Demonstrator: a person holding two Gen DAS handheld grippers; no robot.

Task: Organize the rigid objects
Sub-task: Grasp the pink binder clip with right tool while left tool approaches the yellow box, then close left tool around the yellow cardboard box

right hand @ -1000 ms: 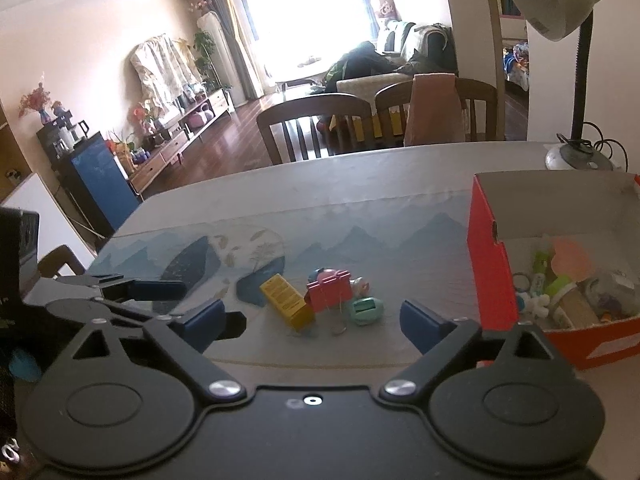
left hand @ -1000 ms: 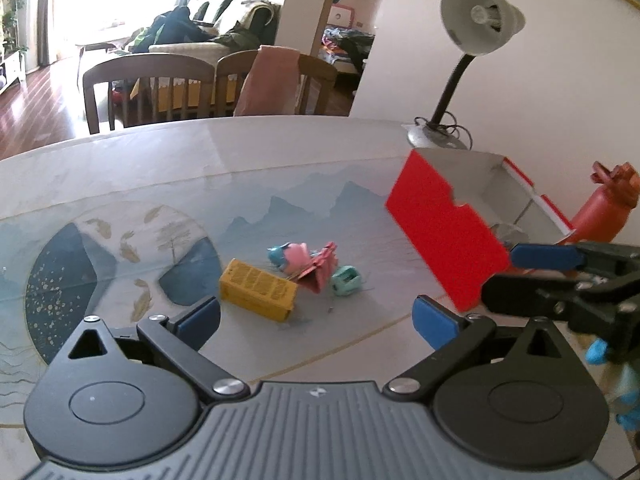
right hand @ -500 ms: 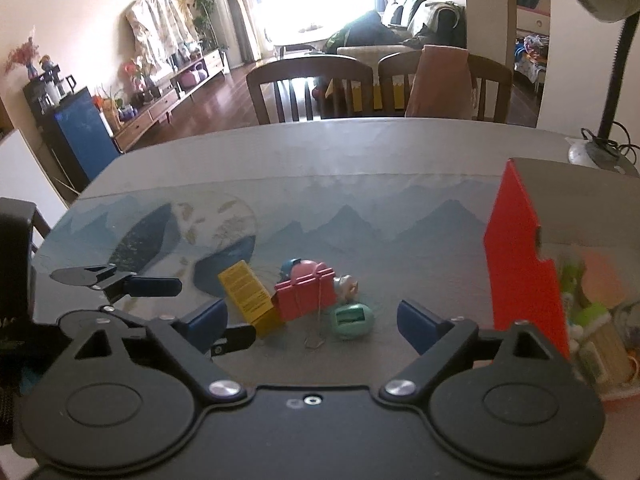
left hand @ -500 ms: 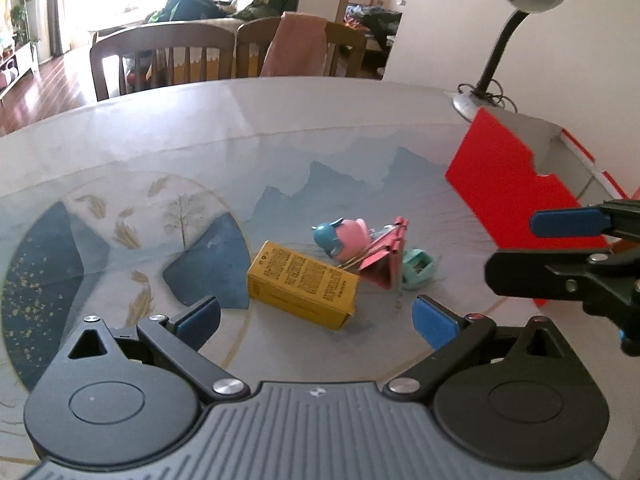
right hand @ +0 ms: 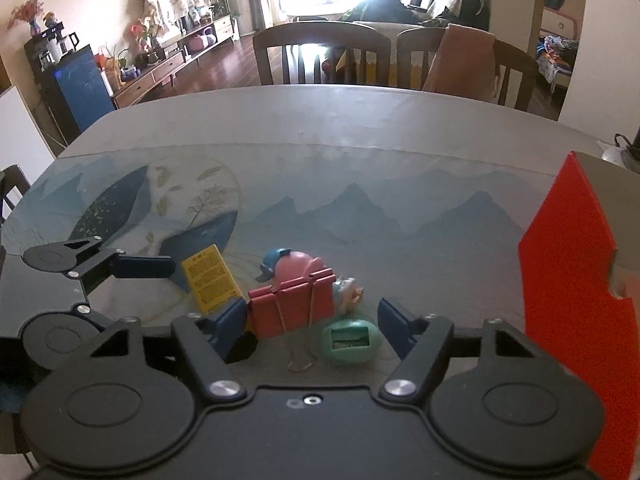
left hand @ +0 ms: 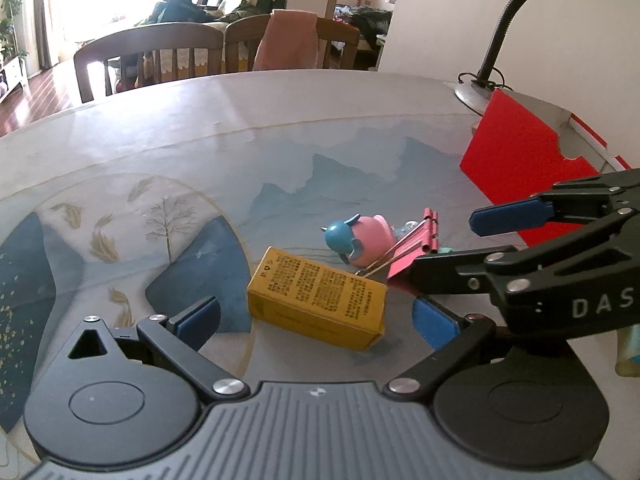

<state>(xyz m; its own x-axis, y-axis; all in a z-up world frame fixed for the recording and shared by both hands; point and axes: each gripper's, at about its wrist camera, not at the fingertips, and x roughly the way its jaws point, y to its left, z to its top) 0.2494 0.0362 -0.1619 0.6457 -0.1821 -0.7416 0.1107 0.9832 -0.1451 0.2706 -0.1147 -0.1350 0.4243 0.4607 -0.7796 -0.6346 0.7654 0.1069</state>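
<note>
A yellow box (left hand: 318, 298) lies on the table mat between the open fingers of my left gripper (left hand: 316, 318). Behind it lie a pink and blue pig toy (left hand: 358, 238) and a red binder clip (left hand: 418, 246). My right gripper (right hand: 312, 324) is open around the red binder clip (right hand: 292, 306) and a green egg-shaped toy (right hand: 350, 340). The yellow box (right hand: 210, 278) and the pig toy (right hand: 294, 266) show just beyond. Neither gripper holds anything. The right gripper shows in the left wrist view (left hand: 452, 240), reaching in from the right.
A red open cardboard box (left hand: 520, 160) stands at the right, also in the right wrist view (right hand: 576, 264). A desk lamp (left hand: 496, 60) stands behind it. Wooden chairs (right hand: 320, 56) line the far table edge. The patterned mat (left hand: 160, 220) covers the table.
Both grippers have moved forward and down to the pile of objects. The yellow box now lies between the left fingers, the clip and green toy between the right ones.
</note>
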